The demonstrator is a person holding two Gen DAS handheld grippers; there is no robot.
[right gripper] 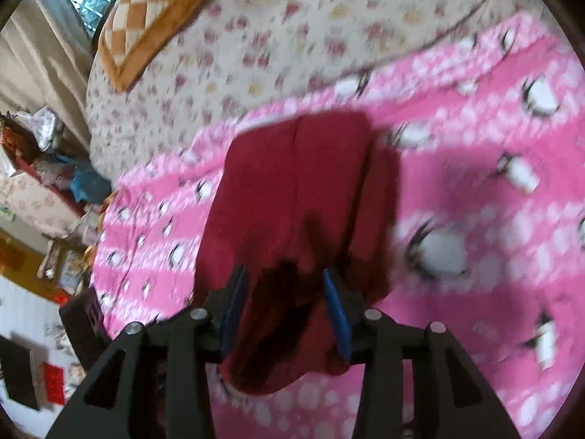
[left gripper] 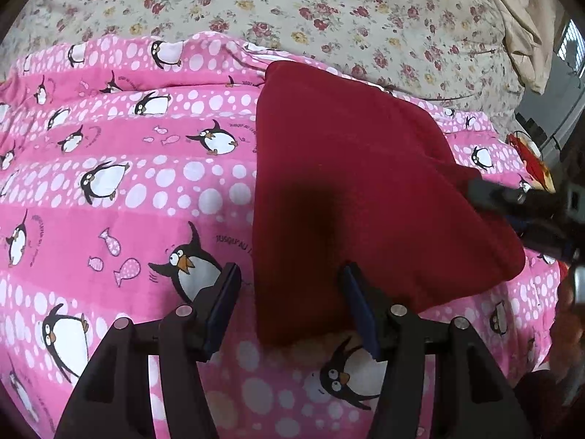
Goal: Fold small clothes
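I am keeping my left tool (left gripper: 290,311) wide and empty at the red garment's (left gripper: 351,183) corner, while my right tool (right gripper: 285,314) is standing parted, cloth loose between its pads, letting the fold settle on the bed (left gripper: 109,183).

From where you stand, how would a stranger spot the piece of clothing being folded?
Find the bed's floral sheet, then the pink penguin blanket spread over it. On that blanket lies the dark red garment, the only plain, unpatterned cloth there.

Garment (left gripper: 351,190) on blanket (left gripper: 128,190)
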